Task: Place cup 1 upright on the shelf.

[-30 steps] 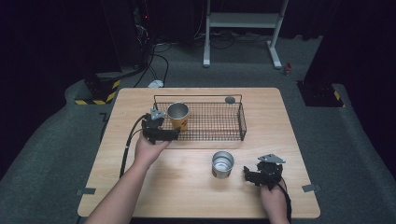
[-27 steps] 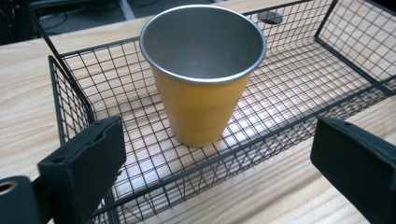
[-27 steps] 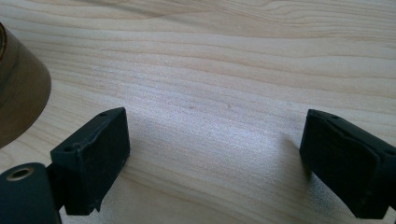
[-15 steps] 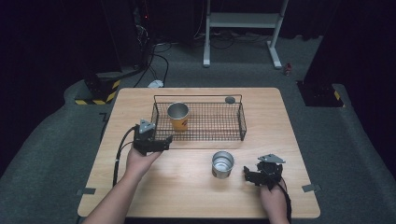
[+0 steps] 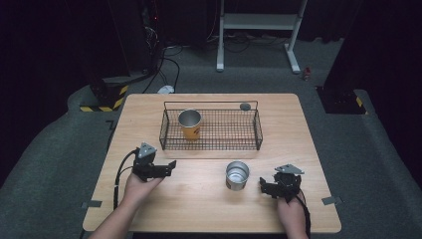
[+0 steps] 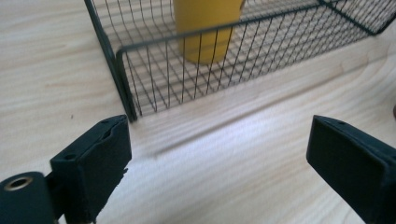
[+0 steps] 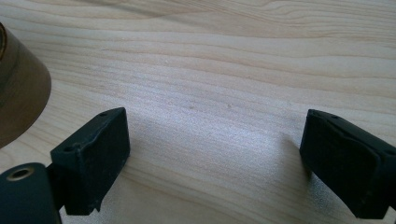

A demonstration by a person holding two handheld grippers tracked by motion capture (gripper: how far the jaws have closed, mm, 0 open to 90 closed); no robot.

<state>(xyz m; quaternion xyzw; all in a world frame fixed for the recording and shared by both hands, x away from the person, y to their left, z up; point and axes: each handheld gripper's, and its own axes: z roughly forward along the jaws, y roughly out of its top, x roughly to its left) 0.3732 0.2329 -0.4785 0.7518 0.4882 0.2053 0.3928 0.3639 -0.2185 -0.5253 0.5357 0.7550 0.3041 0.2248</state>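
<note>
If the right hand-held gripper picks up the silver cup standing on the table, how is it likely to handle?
The silver cup looks like thin metal and empty, so it is probably stiff and light. Its shiny wall may slip between the pads. It stands upright on the table, open end up, so a push near the rim could tip it, and on its side it would likely roll.

Right claw (image 7: 215, 163) open over bare table (image 7: 243, 70); metal cup (image 7: 18, 93) at left edge.
</note>
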